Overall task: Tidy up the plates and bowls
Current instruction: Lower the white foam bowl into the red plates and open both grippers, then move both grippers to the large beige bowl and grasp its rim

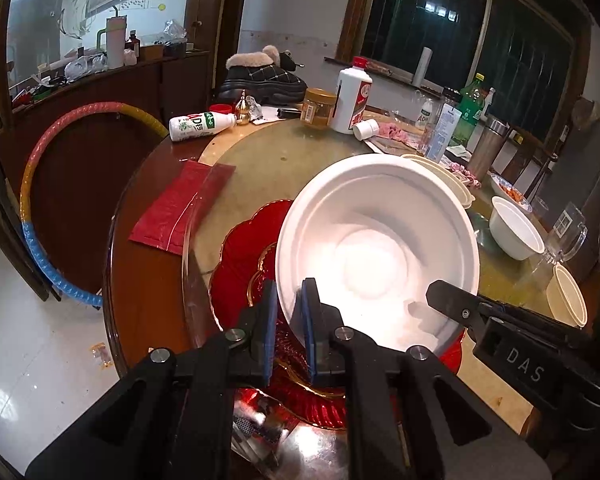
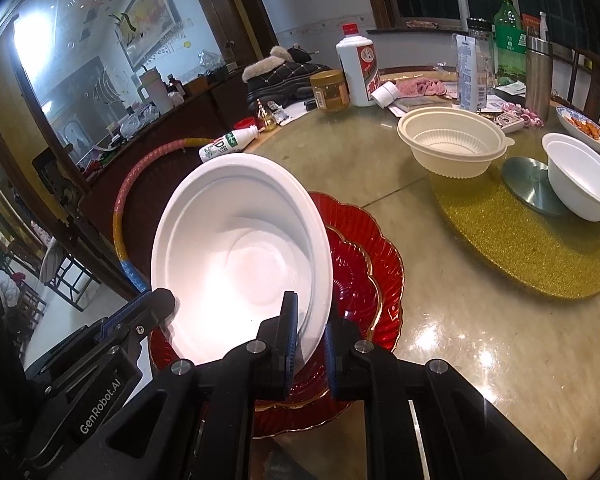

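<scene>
A large white bowl (image 1: 376,256) is held tilted above stacked red glass plates (image 1: 240,280) at the table's near edge. My left gripper (image 1: 290,336) is shut on the bowl's left rim. My right gripper (image 2: 310,348) is shut on the bowl's right rim (image 2: 316,308), and it shows in the left wrist view (image 1: 452,308). The bowl (image 2: 240,260) and red plates (image 2: 364,272) also show in the right wrist view. A cream ribbed bowl (image 2: 452,144) and a small white bowl (image 2: 584,176) sit farther right on the table.
A gold glitter mat (image 2: 532,240) lies under the bowls. Bottles, a jar (image 1: 319,108), a white liquor bottle (image 1: 350,96), a shoe and clutter crowd the table's far side. A red packet (image 1: 184,208) lies at left. A glass mug (image 1: 568,236) stands at right. A hoop (image 1: 32,208) leans beside the table.
</scene>
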Available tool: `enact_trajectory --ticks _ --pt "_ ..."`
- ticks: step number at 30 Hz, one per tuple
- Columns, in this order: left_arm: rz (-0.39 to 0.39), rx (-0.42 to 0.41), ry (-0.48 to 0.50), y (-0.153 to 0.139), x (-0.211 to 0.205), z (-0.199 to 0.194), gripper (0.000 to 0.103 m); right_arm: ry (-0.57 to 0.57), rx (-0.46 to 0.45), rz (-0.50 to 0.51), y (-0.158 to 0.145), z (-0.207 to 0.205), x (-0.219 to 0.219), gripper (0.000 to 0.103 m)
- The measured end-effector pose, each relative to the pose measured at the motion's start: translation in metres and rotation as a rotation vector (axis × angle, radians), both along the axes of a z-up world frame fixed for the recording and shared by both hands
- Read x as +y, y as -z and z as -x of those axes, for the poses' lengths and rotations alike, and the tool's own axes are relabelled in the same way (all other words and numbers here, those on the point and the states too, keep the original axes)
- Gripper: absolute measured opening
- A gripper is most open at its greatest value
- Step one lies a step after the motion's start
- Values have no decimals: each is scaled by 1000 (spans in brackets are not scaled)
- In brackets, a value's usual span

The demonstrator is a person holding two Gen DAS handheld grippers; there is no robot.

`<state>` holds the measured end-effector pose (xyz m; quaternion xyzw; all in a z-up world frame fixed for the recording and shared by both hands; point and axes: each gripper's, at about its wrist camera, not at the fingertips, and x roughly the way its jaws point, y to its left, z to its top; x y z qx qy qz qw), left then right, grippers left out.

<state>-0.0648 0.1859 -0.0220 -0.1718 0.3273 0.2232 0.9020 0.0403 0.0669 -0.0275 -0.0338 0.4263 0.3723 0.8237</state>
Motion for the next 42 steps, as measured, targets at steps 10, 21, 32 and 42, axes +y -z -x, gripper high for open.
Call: enact_trajectory --ticks 10,21,32,42 --pt "2 11 -4 1 1 0 10 2 11 14 3 -2 1 16" --pt "4 12 -42 1 5 3 12 17 -6 18 1 -2 -2 27" --pt "4 -157 -119 -33 1 16 83 86 -53 -136 -33 -8 -44 75" --pt "-9 -130 118 -46 -68 -36 84 264 15 -264 -43 -47 -137 92"
